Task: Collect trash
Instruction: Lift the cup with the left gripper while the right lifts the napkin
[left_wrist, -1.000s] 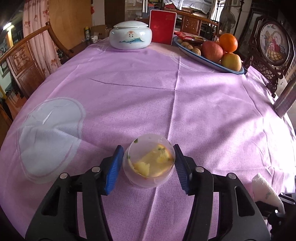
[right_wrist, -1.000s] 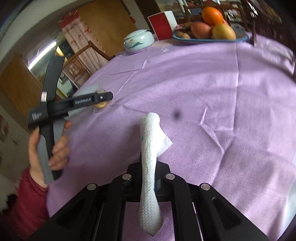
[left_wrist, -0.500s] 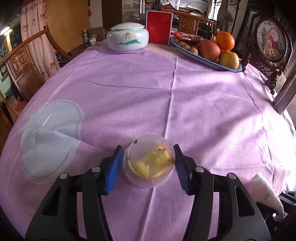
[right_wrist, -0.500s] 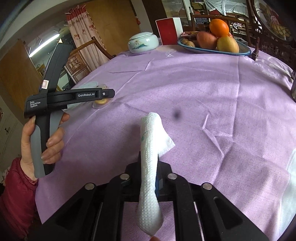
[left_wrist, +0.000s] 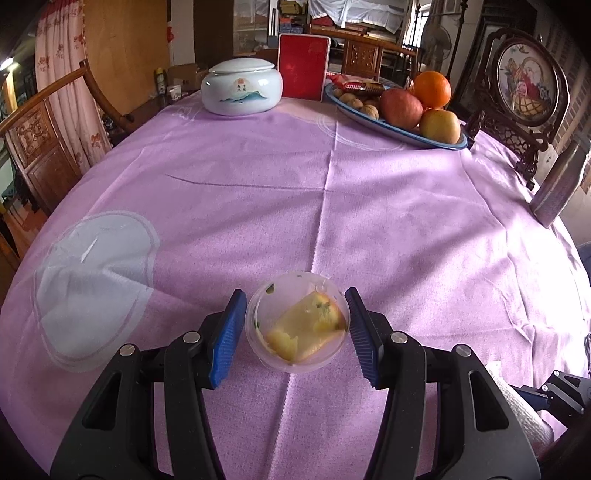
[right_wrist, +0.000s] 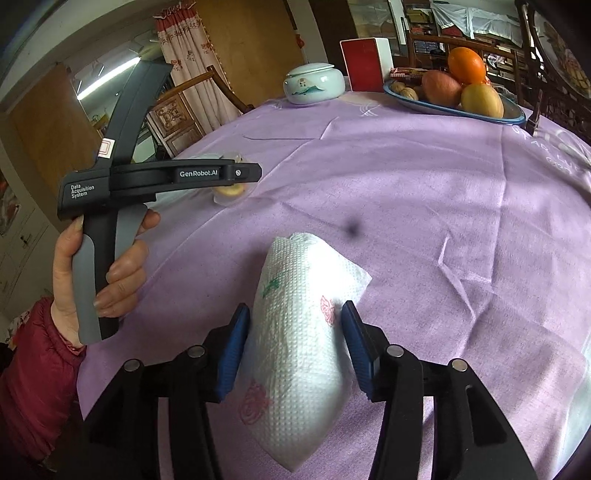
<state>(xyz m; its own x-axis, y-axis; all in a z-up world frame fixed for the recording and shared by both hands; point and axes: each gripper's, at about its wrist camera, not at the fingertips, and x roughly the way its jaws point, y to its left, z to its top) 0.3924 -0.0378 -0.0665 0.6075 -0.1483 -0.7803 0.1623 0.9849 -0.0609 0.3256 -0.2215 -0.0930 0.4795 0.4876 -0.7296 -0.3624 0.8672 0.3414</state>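
A clear plastic cup (left_wrist: 297, 323) with yellow food scraps stands on the purple tablecloth (left_wrist: 332, 206). My left gripper (left_wrist: 295, 325) is open, its blue pads on either side of the cup with a small gap on each side. My right gripper (right_wrist: 295, 332) is open around a white paper napkin (right_wrist: 299, 343) with pink roses; the napkin sits loosely between the pads. The left gripper (right_wrist: 243, 172) and the cup (right_wrist: 232, 192) also show in the right wrist view. A corner of the napkin (left_wrist: 517, 406) shows in the left wrist view.
At the far side stand a white lidded ceramic jar (left_wrist: 242, 86), a red box (left_wrist: 303, 72) and a blue-rimmed fruit plate (left_wrist: 399, 127). Wooden chairs (left_wrist: 40, 144) surround the table. A framed ornament (left_wrist: 524, 85) stands at the right.
My right gripper has opened: the napkin was pinched flat between its pads and now sits loose and wider between them. The left gripper has stayed around the cup.
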